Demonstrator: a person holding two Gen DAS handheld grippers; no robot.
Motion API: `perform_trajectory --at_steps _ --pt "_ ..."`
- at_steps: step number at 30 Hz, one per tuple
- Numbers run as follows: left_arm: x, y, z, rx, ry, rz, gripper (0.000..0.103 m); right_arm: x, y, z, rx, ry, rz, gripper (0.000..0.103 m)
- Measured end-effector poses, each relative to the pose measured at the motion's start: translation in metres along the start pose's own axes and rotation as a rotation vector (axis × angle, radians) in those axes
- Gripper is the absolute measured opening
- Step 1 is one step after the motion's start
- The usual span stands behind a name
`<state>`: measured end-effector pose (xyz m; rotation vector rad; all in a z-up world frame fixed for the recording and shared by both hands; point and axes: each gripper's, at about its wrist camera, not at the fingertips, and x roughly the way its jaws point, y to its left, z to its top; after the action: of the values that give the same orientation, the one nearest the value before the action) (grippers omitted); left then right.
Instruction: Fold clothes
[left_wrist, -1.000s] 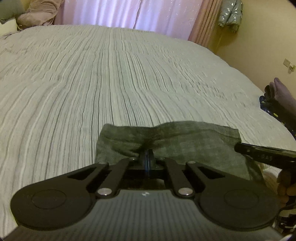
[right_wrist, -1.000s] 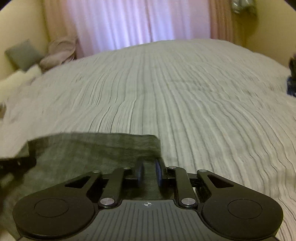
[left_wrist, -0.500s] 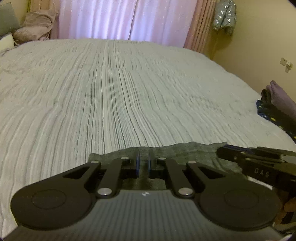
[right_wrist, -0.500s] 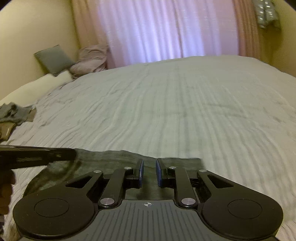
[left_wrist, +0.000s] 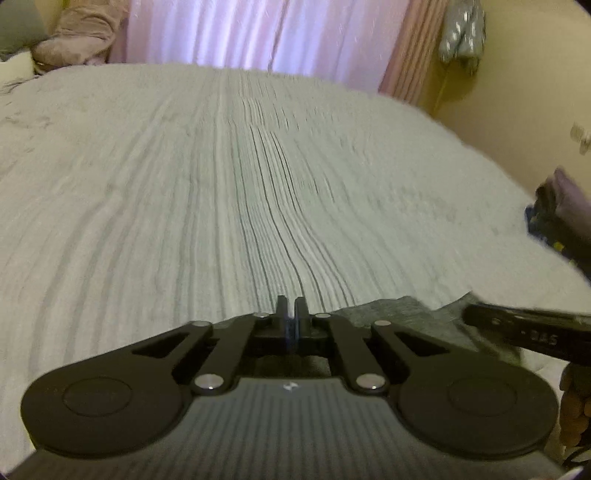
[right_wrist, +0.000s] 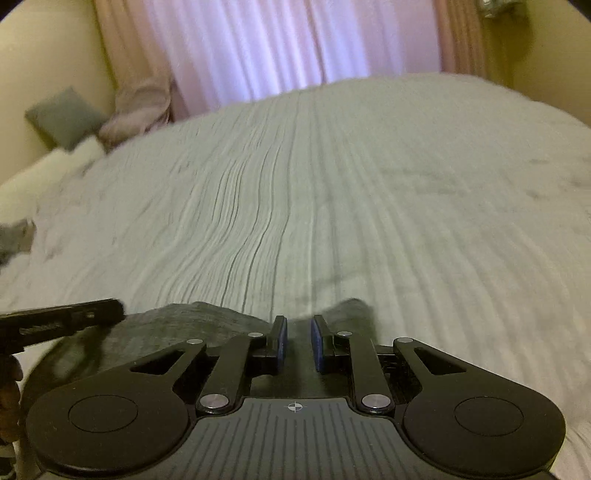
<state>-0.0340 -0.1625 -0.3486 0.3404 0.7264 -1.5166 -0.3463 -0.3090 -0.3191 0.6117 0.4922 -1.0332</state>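
Note:
A folded dark grey-green garment (left_wrist: 399, 314) lies at the near edge of the striped bed, mostly hidden under the grippers; it also shows in the right wrist view (right_wrist: 192, 321). My left gripper (left_wrist: 293, 308) is above its far edge with fingers nearly together and nothing visibly between them. My right gripper (right_wrist: 298, 328) is open and empty over the garment's right part. The right gripper's finger shows in the left wrist view (left_wrist: 528, 328), and the left one in the right wrist view (right_wrist: 62, 317).
The grey-white striped bedspread (left_wrist: 258, 184) stretches ahead to pink curtains (right_wrist: 288, 48). Pillows and a pink blanket (right_wrist: 136, 110) sit at the far left. A pile of dark clothes (left_wrist: 561, 218) lies at the right edge. A grey garment (right_wrist: 14, 236) lies left.
The left gripper let go of the garment's edge a second ago, then narrowed again. Both grippers drew back, so less of the garment shows. The right gripper stayed open.

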Motion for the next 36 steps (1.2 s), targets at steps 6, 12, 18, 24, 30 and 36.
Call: perform_trajectory --at_steps 6,12,18,24,30,36 --pt "-0.078 -0.002 -0.036 -0.003 -0.06 -0.013 0.003 -0.063 0.012 -0.028 -0.017 -0.058 0.104 0.018" --pt "-0.098 0.01 -0.086 -0.068 0.005 0.049 0.002 -0.069 0.04 -0.085 -0.186 0.007 -0.011 0.018" --pt "-0.145 0.045 -0.101 -0.28 -0.018 0.019 0.019 -0.107 -0.018 -0.092 0.187 0.027 0.134 0.018" --pt "-0.148 0.071 -0.138 -0.647 0.022 -0.097 0.027 -0.098 -0.041 -0.105 0.559 0.078 0.277 0.063" --pt "-0.124 0.076 -0.148 -0.811 -0.001 -0.138 0.028 -0.081 -0.054 -0.115 0.868 0.114 0.384 0.063" --pt "-0.106 0.073 -0.146 -0.843 -0.016 -0.139 0.028 -0.066 -0.059 -0.125 0.903 0.138 0.357 0.039"
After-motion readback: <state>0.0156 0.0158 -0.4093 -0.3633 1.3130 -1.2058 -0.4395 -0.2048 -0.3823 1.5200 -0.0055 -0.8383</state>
